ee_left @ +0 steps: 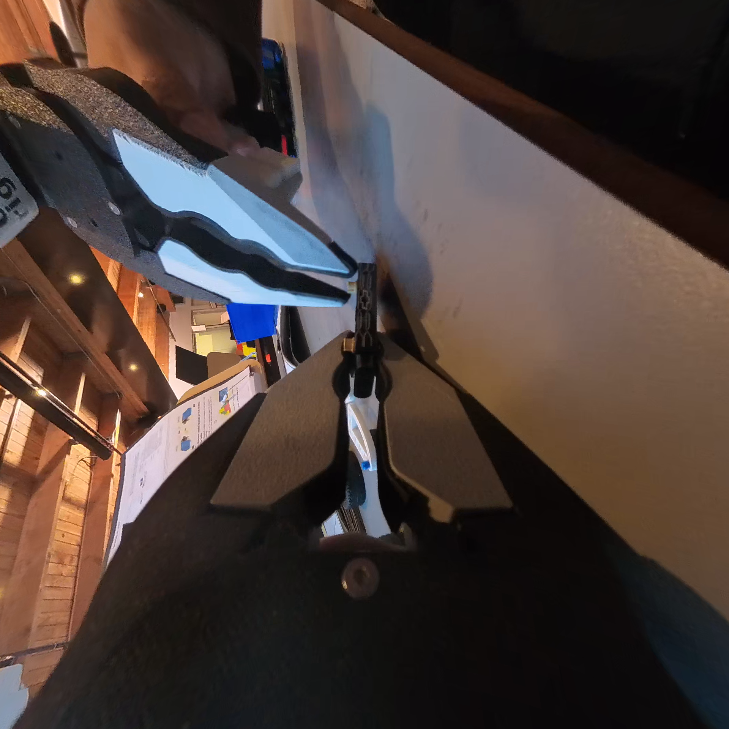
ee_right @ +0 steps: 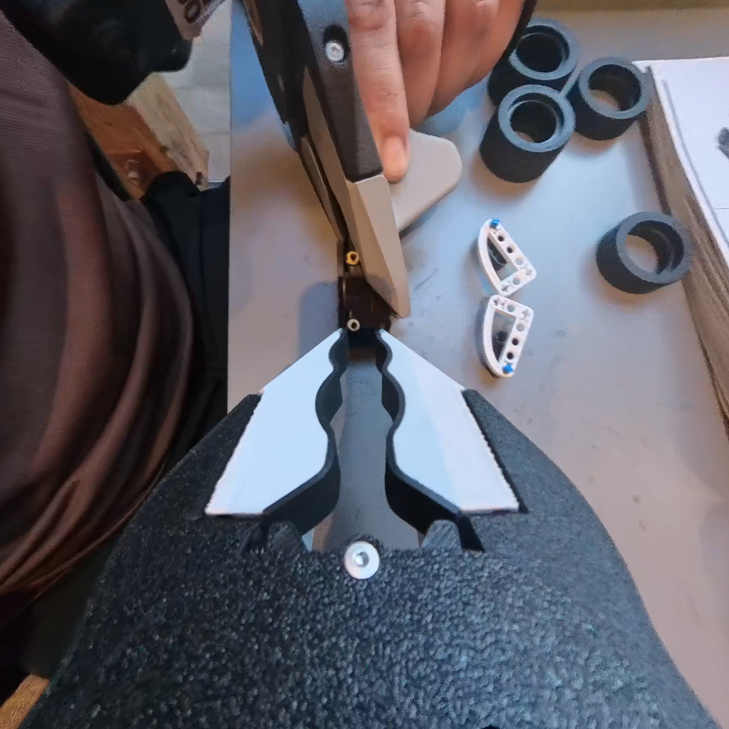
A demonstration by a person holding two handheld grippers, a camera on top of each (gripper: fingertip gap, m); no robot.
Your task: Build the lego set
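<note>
Gripping the black lego assembly (ee_right: 357,294) from two sides, your tools meet over the near-left part of the grey table (ee_right: 552,453), close beside its left edge. Your right tool (ee_right: 361,333) is clamped on the near end of the assembly, fingertips nipped in on it. Your left tool (ee_left: 362,341) comes in from the far side and is clenched on the same assembly, with a white curved piece (ee_left: 365,430) running back between its fingers.

In the right wrist view the assembly's long axis runs straight away from you, in line with the right tool's fingers; small tan pin ends (ee_right: 352,258) face up along it. In the left wrist view it is a thin black beam (ee_left: 366,300) standing out past the left tool's tips, and the right tool (ee_left: 349,282) nips it from the side.

To the right you have open table before the two white curved panels (ee_right: 507,262), which lie side by side, apart from the assembly. Beyond them sit four black tyres (ee_right: 530,126), three clustered at the far side and one alone near the papers (ee_right: 694,138) at the right edge. A hand (ee_right: 414,59) rests on the left tool.
</note>
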